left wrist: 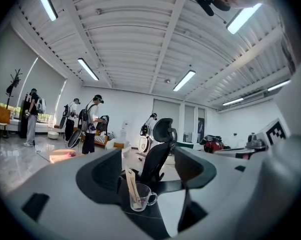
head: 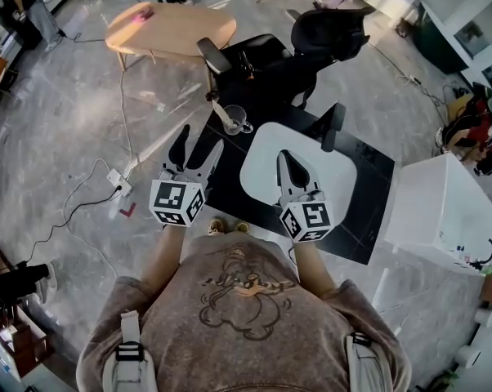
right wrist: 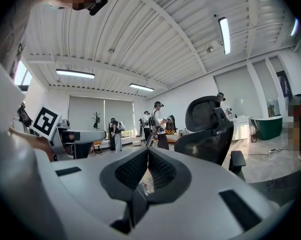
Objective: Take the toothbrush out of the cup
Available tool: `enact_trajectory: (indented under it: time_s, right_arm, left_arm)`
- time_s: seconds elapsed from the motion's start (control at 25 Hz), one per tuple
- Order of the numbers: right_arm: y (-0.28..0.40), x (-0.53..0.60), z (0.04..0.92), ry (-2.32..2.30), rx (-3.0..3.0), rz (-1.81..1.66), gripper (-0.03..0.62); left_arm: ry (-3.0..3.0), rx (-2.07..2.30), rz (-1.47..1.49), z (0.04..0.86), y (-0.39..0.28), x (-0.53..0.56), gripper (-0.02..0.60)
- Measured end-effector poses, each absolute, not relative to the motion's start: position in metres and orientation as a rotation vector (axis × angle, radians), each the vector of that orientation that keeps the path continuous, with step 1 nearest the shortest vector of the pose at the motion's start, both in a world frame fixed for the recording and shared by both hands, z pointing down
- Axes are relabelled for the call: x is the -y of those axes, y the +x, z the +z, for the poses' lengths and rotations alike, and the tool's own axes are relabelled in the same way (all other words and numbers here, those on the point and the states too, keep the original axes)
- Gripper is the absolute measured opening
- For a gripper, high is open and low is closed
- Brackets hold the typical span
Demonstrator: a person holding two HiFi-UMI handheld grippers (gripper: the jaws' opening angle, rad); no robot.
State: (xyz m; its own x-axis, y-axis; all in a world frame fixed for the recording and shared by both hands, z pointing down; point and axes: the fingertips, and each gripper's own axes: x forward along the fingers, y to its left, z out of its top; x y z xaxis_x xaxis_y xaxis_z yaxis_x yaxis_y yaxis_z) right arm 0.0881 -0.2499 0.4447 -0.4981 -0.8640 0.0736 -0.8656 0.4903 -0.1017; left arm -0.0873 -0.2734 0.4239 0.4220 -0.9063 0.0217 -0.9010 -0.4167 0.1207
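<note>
A clear glass cup (head: 235, 121) with a handle stands near the far left corner of the black table (head: 369, 194). A pale toothbrush (head: 224, 113) leans in it, handle up. My left gripper (head: 199, 143) is open, short of the cup and pointing at it, touching nothing. Seen from the left gripper view, the cup (left wrist: 140, 197) and toothbrush (left wrist: 131, 184) sit ahead in the gap between the spread jaws of the left gripper (left wrist: 148, 170). My right gripper (head: 288, 163) hovers over the white mat (head: 328, 166), shut and empty; in its own view the right gripper (right wrist: 147, 156) has its pads together.
A black office chair (head: 254, 64) stands right behind the cup. Farther back is a tan oval table (head: 171, 27). A white box (head: 442, 211) sits right of the black table. A power strip (head: 118, 184) and cables lie on the floor at left. Several people (left wrist: 90, 121) stand far off.
</note>
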Motion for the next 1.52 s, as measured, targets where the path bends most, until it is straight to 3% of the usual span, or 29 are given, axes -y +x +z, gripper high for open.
enact_trajectory:
  time_s: [1.04,1.52]
  right_arm:
    - [0.089,0.273,0.452,1.588,2.665,0.211,0.017]
    - [0.091,0.281,0.453,1.610,2.653,0.222,0.017]
  left_arm:
    - [2.434,1.561,0.085,0.509,-0.072,0.408,0.327]
    - [2.399,1.519,0.184,0.550,-0.064,0.416,0.327]
